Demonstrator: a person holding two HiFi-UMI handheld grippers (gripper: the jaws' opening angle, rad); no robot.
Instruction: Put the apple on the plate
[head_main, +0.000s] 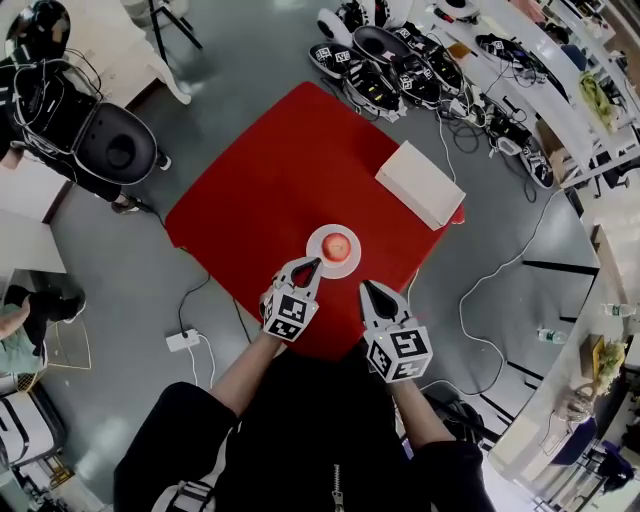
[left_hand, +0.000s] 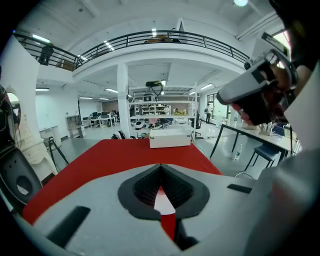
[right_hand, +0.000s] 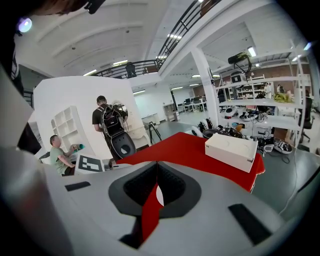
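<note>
In the head view a red apple lies on a small white plate near the front edge of the red table. My left gripper is shut and empty, its tip just at the plate's near-left rim. My right gripper is shut too, a little to the plate's near right, holding nothing. In the left gripper view the jaws meet, with only a sliver of white plate and red cloth showing between them. The right gripper view shows its jaws closed the same way.
A white box sits at the table's far right corner. Helmets and gear with cables lie on the floor beyond. A power strip lies on the floor at left. A standing person and a seated one are off to the left.
</note>
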